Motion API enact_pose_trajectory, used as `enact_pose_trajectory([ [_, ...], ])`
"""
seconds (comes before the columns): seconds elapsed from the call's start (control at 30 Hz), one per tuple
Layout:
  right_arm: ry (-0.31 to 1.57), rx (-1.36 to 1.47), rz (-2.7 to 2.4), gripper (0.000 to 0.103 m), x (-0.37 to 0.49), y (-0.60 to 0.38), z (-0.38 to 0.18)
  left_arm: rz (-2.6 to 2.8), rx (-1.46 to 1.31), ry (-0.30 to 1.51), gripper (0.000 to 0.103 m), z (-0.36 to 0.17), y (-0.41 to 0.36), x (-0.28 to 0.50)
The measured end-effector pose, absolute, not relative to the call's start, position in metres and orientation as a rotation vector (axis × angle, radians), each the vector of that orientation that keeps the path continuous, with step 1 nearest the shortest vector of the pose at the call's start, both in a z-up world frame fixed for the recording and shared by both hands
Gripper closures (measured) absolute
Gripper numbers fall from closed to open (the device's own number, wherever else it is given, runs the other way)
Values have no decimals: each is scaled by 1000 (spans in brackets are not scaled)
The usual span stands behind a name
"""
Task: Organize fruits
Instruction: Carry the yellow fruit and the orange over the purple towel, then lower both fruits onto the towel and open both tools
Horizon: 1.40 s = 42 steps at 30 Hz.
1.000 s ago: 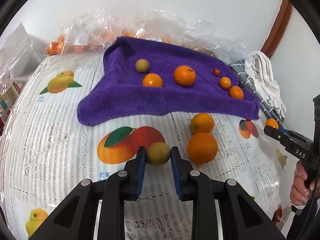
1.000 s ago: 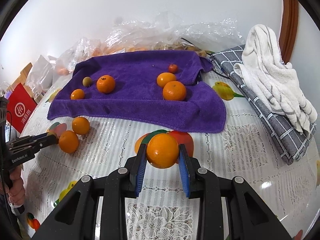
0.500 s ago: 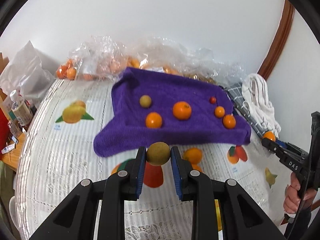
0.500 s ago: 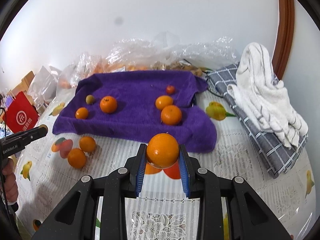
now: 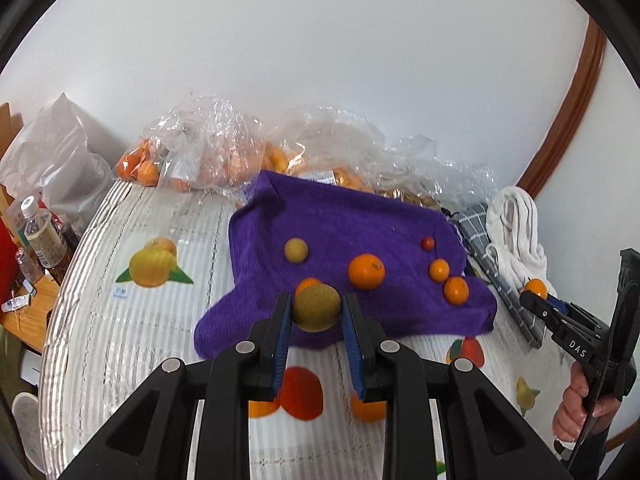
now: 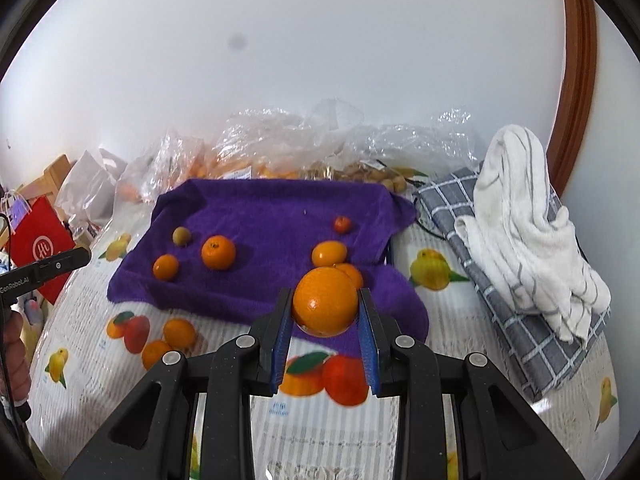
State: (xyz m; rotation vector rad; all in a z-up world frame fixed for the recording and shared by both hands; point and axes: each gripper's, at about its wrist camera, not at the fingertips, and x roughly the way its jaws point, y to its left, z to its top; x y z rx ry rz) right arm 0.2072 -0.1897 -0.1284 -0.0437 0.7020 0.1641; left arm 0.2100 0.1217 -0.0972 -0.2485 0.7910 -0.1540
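moved: both tools are higher off the tabletop (image 5: 100,344) than a second ago, fruit still pinched, and the purple towel (image 5: 348,224) sits further down each frame now

left tool (image 5: 316,312): closed on the greenish-brown fruit (image 5: 317,307), blue pads on its two sides, frame centre, hanging over the towel's near edge

right tool (image 6: 325,312): clamped around a big orange (image 6: 325,301), frame centre, just in front of the towel's front edge

already on towel: another greenish fruit (image 5: 296,249) mid-left, oranges (image 5: 366,271) in the middle, small ones and a tiny red fruit (image 5: 427,243) toward the right

left over: two oranges (image 6: 180,333) on the tabletop, lower left of the right view

handling, my guess: round, smooth-skinned, fairly light, so they'll roll; grip across the widest part, squeeze gently to avoid bruising

towel: soft and lumpy, should stop rolling
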Motion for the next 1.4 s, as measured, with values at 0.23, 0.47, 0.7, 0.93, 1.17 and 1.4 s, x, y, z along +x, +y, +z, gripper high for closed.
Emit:
enact_pose_trajectory([
  [0.23,680,-46,155,72,240,-193,-119,-141,-251,786,79,-99,124,236],
  [0.47,697,-42,149,72,284,-198,-126,-115,-258,800,79,-111,130,265],
  [0.7,764,-28,150,72,328,-204,-157,-97,-244,829,79,-129,127,290],
  [0.93,845,-5,145,72,363,-206,-186,-94,-201,888,79,-154,113,312],
  [1.17,880,-38,145,72,372,-198,-199,-77,-179,952,79,-171,105,321],
  [1.4,905,-37,145,72,377,-198,-207,-80,-164,957,79,-178,100,321],
])
